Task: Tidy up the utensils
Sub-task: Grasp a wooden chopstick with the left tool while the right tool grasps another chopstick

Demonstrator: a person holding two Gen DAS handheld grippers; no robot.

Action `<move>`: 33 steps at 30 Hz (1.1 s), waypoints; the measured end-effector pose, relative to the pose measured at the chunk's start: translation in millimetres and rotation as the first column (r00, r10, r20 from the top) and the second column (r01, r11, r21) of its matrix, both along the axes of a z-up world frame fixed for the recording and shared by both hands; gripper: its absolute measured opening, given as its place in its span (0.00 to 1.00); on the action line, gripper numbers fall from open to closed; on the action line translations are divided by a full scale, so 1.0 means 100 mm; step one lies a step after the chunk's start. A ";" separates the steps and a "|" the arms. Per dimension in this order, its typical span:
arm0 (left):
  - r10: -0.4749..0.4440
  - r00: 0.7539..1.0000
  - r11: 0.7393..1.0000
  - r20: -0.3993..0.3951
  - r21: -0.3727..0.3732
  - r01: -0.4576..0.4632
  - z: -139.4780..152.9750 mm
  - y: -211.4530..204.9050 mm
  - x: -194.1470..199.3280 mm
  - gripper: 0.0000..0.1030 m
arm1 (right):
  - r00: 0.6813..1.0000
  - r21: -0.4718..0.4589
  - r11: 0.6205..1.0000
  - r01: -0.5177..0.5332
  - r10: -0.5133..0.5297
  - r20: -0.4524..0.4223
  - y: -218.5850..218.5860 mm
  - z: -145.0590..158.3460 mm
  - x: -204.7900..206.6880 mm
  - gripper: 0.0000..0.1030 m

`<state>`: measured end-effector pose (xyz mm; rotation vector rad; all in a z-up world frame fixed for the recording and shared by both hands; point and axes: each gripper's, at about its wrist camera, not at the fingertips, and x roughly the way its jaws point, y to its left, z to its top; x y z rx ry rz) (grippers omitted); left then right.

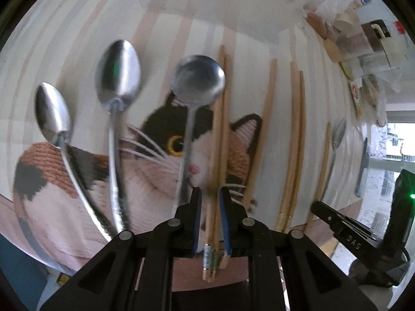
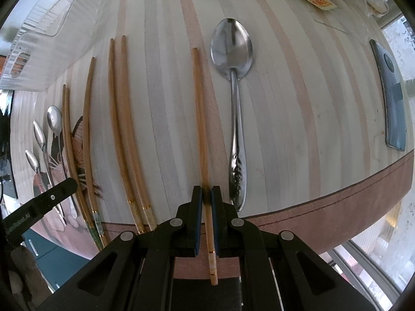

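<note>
The single chopstick point(image 2: 201, 129) is pinched near its handle end in my right tongs point(image 2: 206, 199), which are clamped tight on it. It lies flat on the striped tablecloth point(image 2: 285, 103), pointing away from the cloth's near edge, just beside the patterned spoon point(image 2: 233, 83) on its right. I hold it low and near the butt, I think, so I can slide it sideways without lifting the tip.

My left tongs point(image 1: 210, 199) straddle a pair of chopsticks point(image 1: 220, 129) close to their decorated ends. The jaws are nearly together, but I cannot tell whether the pads actually press the sticks. That pair lies across the cat picture point(image 1: 181, 142) woven into the cloth, with the round spoon point(image 1: 198, 77) just beside it on the left.

Further left, two oval spoons point(image 1: 118, 72) lie side by side, bowls away from the near edge. Between my two tongs lie one loose chopstick point(image 1: 264, 119) and another pair point(image 1: 295, 134), all roughly parallel. Spoons seem grouped toward the left, chopsticks in the middle; my single stick likely belongs beside the loose one. A clear plastic bin point(image 2: 46, 26) sits at the far left corner.
</note>
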<state>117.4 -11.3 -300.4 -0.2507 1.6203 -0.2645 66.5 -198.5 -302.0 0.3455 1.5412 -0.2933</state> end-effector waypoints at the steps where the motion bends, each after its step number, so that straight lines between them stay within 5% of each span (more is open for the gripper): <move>1: -0.004 1.000 1.000 0.009 0.017 0.003 0.02 0.04 0.00 0.13 | 1.000 0.001 1.000 0.000 0.000 -0.001 0.00 0.00 0.01 0.07; 9: -0.067 0.997 0.997 0.038 0.050 0.065 0.07 0.04 -0.01 0.12 | 1.000 -0.014 1.000 -0.014 0.014 -0.014 0.04 0.00 0.05 0.08; 11: -0.093 0.995 0.994 0.040 0.060 0.090 0.08 -0.01 0.00 0.19 | 0.999 -0.024 0.999 -0.026 0.025 -0.024 0.07 0.00 0.08 0.08; 16: -0.191 0.979 0.969 0.072 0.173 0.177 0.13 -0.23 -0.02 0.19 | 0.997 -0.060 0.996 -0.063 0.060 -0.051 0.21 -0.03 0.14 0.08; 19: -0.236 0.969 0.950 0.079 0.227 0.213 0.14 -0.26 -0.06 0.04 | 0.997 -0.072 0.995 -0.062 0.059 -0.051 0.27 -0.04 0.15 0.08; 26: -0.208 0.976 0.952 0.062 0.240 0.188 0.17 -0.09 -0.10 0.06 | 0.996 -0.102 0.992 -0.077 0.071 -0.061 0.43 -0.07 0.15 0.08; 33: -0.291 0.951 0.916 0.101 0.315 0.247 0.24 -0.29 -0.10 0.06 | 0.994 -0.146 0.984 -0.104 0.100 -0.035 0.64 -0.10 0.20 0.09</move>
